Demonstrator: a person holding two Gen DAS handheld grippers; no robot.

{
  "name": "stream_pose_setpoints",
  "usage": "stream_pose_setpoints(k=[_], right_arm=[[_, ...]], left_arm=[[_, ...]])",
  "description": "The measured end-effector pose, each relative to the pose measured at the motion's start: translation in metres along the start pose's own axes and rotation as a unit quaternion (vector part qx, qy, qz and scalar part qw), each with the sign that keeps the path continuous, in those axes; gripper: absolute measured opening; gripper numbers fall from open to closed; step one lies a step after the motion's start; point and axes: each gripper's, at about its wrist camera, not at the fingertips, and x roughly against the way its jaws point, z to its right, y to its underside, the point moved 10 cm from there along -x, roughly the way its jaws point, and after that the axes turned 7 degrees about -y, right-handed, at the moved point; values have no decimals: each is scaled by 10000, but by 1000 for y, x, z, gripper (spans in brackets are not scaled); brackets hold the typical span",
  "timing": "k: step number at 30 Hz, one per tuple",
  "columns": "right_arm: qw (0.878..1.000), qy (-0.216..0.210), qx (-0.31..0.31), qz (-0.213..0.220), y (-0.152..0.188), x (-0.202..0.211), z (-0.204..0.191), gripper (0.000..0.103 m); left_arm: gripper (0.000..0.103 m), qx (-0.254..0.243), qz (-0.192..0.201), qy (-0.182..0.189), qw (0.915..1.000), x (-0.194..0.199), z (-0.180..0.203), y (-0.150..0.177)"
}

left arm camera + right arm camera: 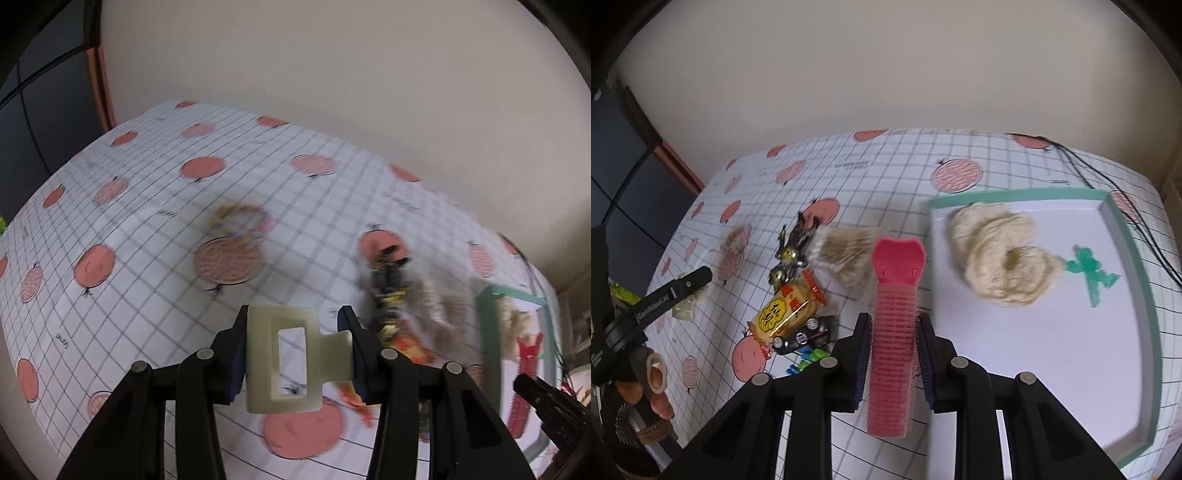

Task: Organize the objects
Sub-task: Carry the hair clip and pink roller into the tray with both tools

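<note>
Peach-printed grid cloth covers the desk (886, 177) under a plain cream wall. Left gripper (295, 354) has its jaws pinching a cream hair claw clip (284, 363), held above the cloth, left of the green-rimmed tray (1145, 332). Right gripper (892, 354) has its jaws pinching a pink hair roller (892, 332), beside the tray's left edge. Inside the tray lie a cream scrunchie (1001, 254) and a green figure (1089, 273).
</note>
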Motion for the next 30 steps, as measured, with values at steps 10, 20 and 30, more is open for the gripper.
stream_pose_setpoints(k=[10, 20, 30], right_arm=[[9982, 338, -460, 157, 0, 29, 67, 26], [9907, 939, -951, 258, 9, 53, 144, 26], [9825, 1285, -1335, 166, 27, 57, 198, 26]], left_arm=[[47, -532, 93, 650, 9964, 30, 89, 15], [47, -1481, -150, 1423, 9786, 44, 207, 69], [48, -2142, -373, 1574, 9633, 32, 273, 115]])
